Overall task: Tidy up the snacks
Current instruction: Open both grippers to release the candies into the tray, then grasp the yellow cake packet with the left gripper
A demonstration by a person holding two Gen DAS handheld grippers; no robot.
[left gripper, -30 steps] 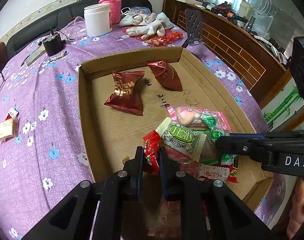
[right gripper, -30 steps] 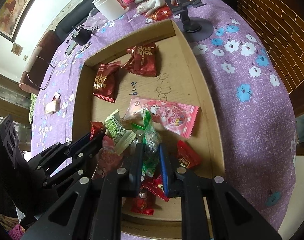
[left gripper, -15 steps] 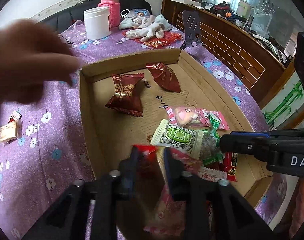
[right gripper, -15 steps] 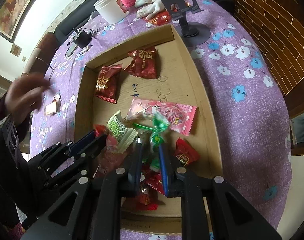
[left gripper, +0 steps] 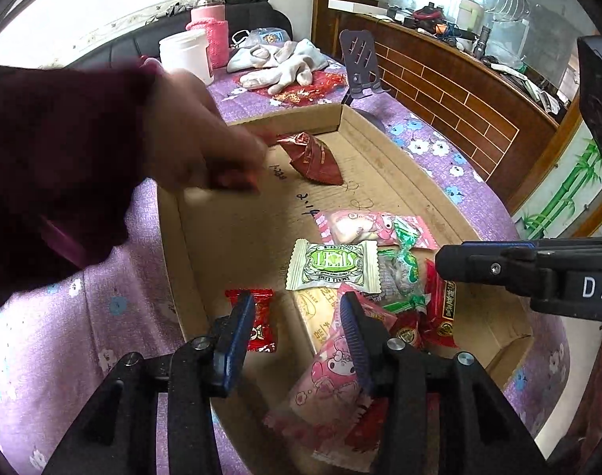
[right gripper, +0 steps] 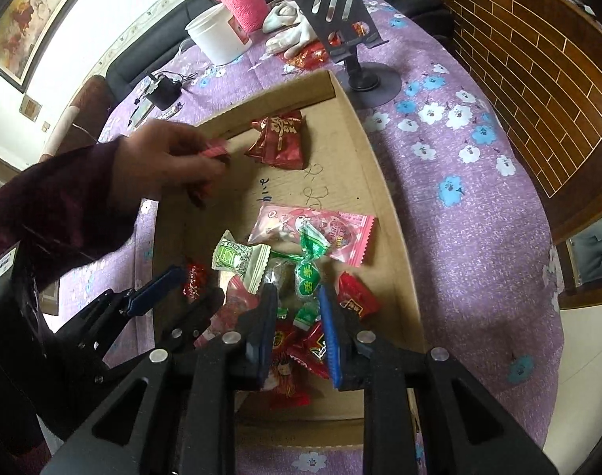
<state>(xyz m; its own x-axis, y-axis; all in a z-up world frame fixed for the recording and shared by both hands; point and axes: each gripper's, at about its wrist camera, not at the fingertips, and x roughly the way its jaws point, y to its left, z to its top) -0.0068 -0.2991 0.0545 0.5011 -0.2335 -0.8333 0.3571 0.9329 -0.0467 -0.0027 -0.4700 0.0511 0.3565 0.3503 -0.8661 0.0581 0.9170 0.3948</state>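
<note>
A shallow cardboard tray (left gripper: 384,150) (right gripper: 384,213) holds many wrapped snacks. My left gripper (left gripper: 297,308) is open over the tray's near left part, with a small red candy (left gripper: 261,324) (right gripper: 194,277) lying by its left finger. My right gripper (right gripper: 297,293) is open around a green-wrapped candy (right gripper: 306,277) (left gripper: 403,273) that lies in the pile. A green-and-white packet (left gripper: 332,263) (right gripper: 237,257), pink packets (left gripper: 364,225) (right gripper: 312,229) and a dark red packet (left gripper: 312,154) (right gripper: 279,142) lie in the tray. A person's hand (left gripper: 198,134) (right gripper: 170,154) reaches over the tray's far left.
On the purple flowered cloth (right gripper: 459,166) behind the tray stand a white tub (right gripper: 217,39), a pink flask (right gripper: 241,0), white gloves (left gripper: 281,63) and a black phone stand (right gripper: 340,12). A brick-pattern counter (left gripper: 439,91) runs along the right.
My left gripper opened and let the red candy drop in the tray. My right gripper opened, releasing the green candy. A hand came in and covers the left dark red packet.
</note>
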